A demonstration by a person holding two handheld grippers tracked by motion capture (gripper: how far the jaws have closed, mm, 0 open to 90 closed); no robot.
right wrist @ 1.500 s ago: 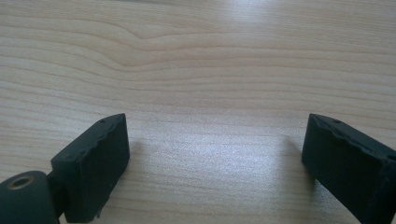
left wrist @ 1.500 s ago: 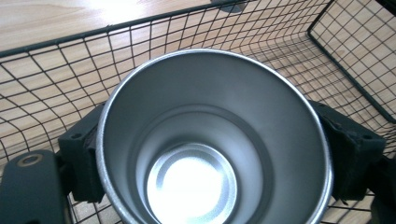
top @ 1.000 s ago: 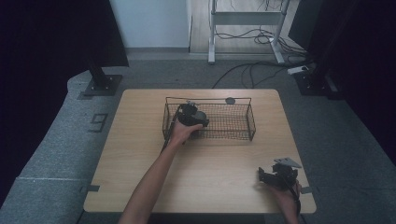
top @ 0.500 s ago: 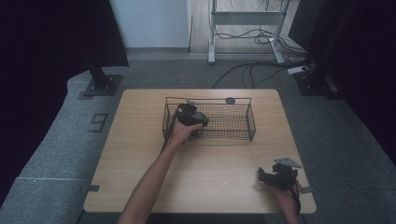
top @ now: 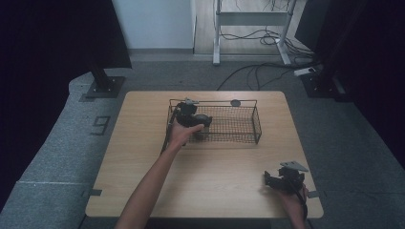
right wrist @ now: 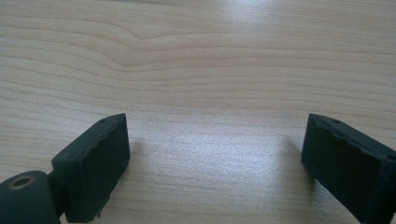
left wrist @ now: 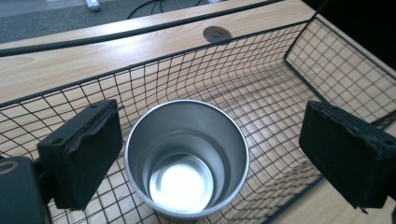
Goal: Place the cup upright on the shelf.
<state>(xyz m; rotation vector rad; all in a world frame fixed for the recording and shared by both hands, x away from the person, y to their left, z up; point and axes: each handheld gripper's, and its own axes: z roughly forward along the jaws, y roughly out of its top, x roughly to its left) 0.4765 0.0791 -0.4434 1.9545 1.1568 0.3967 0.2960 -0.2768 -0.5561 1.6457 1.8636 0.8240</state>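
Your left tongs [left wrist: 208, 154] stand apart over the steel cup [left wrist: 187, 158], which sits upright in the wire basket [left wrist: 289, 79] at its left end. One jaw is just beside the cup's rim and the other is well clear of it, so nothing is gripped: the cup rests on the basket's mesh floor on its own. These jaws have just been opening, with the cup between them but no longer pressed.

In the high view your left hand [top: 180, 133] holds the left tongs [top: 191, 117] over the basket's [top: 239, 125] left end.

Your right tongs [right wrist: 215, 158] are spread wide and empty, jaws hovering close above the bare tabletop [right wrist: 201, 56]. In the high view they [top: 282, 179] sit near the front right corner of the tabletop [top: 143, 143], well apart from the basket.

Compared with a second ago, your left hand sits slightly higher over the basket; your right hand is where it was.
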